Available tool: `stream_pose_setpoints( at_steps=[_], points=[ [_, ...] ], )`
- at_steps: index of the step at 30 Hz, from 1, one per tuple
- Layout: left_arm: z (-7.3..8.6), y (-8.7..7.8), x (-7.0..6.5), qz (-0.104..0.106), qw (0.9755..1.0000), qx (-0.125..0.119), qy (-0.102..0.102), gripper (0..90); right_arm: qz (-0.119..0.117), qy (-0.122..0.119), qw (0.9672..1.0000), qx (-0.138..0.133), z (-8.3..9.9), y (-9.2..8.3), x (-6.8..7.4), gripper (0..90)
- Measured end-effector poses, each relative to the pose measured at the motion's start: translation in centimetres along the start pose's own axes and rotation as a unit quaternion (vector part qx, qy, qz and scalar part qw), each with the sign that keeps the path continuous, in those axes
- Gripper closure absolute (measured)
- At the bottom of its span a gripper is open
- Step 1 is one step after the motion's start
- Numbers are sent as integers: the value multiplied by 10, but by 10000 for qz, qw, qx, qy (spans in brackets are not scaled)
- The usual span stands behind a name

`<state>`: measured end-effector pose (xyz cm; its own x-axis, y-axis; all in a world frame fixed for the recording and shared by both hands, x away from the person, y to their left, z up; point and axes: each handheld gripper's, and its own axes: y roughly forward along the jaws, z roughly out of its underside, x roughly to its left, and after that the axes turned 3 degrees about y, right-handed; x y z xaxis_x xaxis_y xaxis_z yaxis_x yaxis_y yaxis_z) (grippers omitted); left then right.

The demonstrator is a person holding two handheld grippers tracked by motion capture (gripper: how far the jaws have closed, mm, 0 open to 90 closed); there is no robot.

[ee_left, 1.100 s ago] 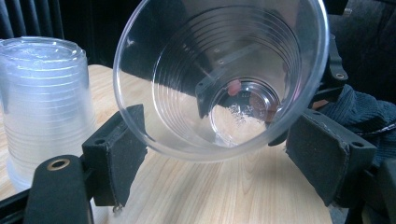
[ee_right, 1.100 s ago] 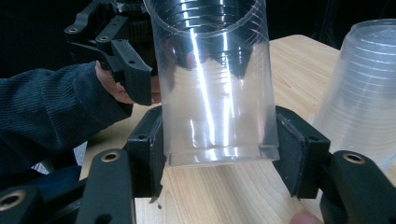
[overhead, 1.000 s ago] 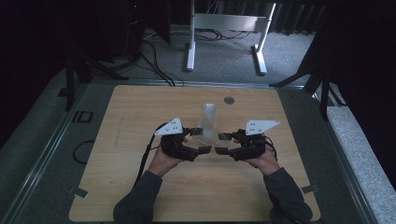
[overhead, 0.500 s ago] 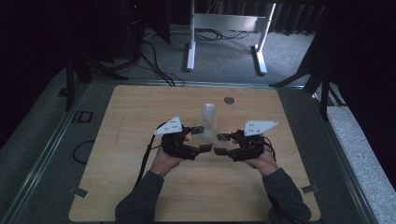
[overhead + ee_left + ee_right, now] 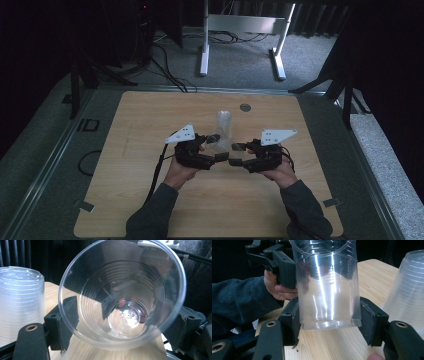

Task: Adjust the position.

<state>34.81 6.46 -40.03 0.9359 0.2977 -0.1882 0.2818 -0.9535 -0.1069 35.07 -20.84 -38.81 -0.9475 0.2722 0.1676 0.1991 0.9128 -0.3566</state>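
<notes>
Nearest the person, both forearms in dark sleeves (image 5: pixel 150 220) come up from the table's (image 5: pixel 150 115) near edge. The left gripper (image 5: pixel 218 150) and right gripper (image 5: pixel 236 154) face each other over the middle of the wooden top, with a single clear plastic cup (image 5: pixel 122 293) lying on its side between them. The left gripper's pads are clamped on the cup near its rim; the right gripper's pads press on it at its base (image 5: pixel 327 323). Just beyond, a stack of clear cups (image 5: pixel 224 127) stands upside down on the table. Farther back, a small dark disc (image 5: pixel 245 107) sits near the far edge.
</notes>
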Motion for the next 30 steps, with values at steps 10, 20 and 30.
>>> stream_pose_setpoints(
  at_steps=[10,20,30],
  points=[
    [0,2,0,10,10000,-49,-30,206,-9,8,10000,37,0,1,0,416],
    [0,3,0,37,9999,-139,-65,231,-18,-2,10000,82,0,3,0,416],
    [1,4,0,77,9997,-191,-99,259,-8,-5,9999,108,0,3,0,415]
  ],
)
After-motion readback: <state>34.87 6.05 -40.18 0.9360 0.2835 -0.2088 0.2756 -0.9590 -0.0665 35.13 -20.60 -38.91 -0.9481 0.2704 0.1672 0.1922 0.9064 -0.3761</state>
